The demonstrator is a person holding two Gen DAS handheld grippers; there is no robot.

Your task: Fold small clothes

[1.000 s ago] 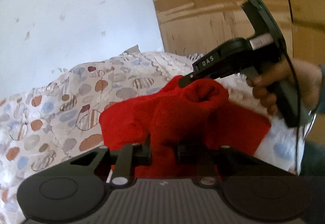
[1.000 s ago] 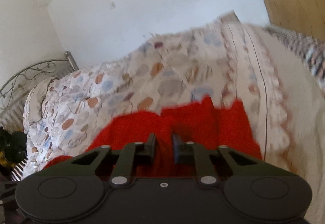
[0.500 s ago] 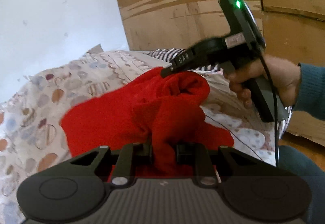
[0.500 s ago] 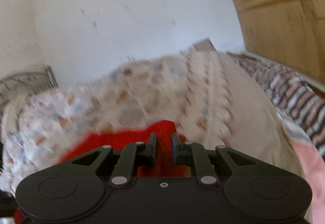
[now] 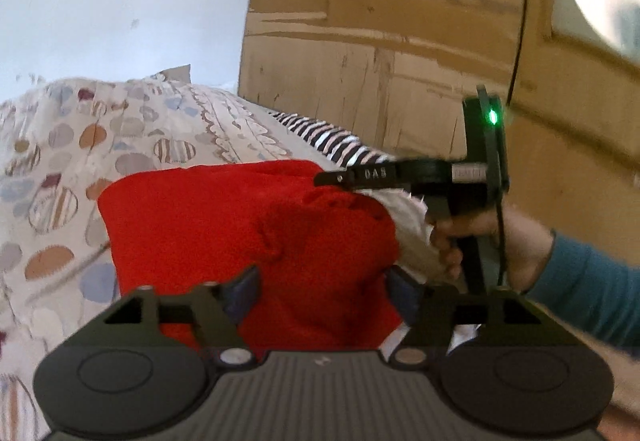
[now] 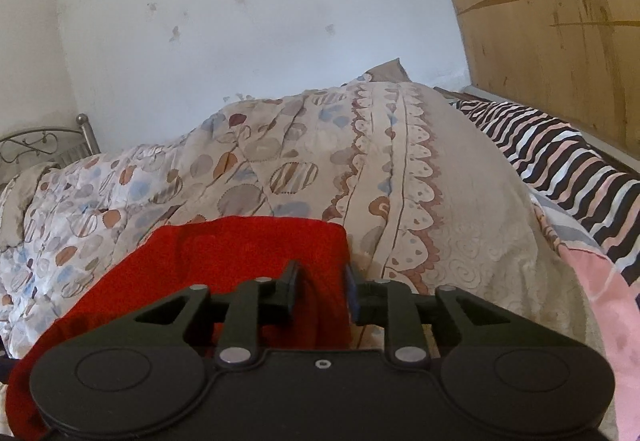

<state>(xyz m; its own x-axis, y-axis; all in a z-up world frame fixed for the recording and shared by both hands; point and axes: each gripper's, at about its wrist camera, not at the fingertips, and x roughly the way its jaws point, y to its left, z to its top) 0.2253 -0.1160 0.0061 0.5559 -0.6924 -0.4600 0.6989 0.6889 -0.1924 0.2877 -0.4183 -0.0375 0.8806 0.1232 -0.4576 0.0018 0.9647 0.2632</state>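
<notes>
- Item: red garment [image 5: 224,225], a small piece of fleecy or knitted clothing; it lies on the patterned bedspread [image 6: 256,169], near the bed's front edge, with a doubled-over hump of cloth on its right side.
- Handling, as judged: light, soft and limp; it will sag and bunch wherever it goes unsupported. The nap looks grippy rather than slick, and nothing about it is fragile.
- Where to take hold, as judged: at edges and corners, pinching a single layer so a fold carries over cleanly; a grab in the thick hump would drag several layers at once.
- Left gripper [image 5: 320,287]: fingers spread wide, one either side of the red hump, with cloth between them but not pinched. It holds nothing. It points forward and low over the garment's near edge.
- Right gripper [image 6: 320,287]: fingers partly apart, with a strip of the garment's right edge lying in the gap. The pads do not appear to press the cloth, so I judge it free.
- Right gripper as seen from the left camera [image 5: 340,177]: held level at the garment's far right corner, tip just above the cloth; whether it touches cannot be told.
- Right hand [image 5: 492,241]: wrapped round the tool's handle, teal sleeve [image 5: 588,281] at the wrist, forearm coming in from the right.
- Surroundings: striped cloth [image 6: 560,161] beyond the bedspread, wooden panel [image 5: 400,41] behind, white wall [image 6: 240,21], metal bed frame [image 6: 44,145] at far left.
</notes>
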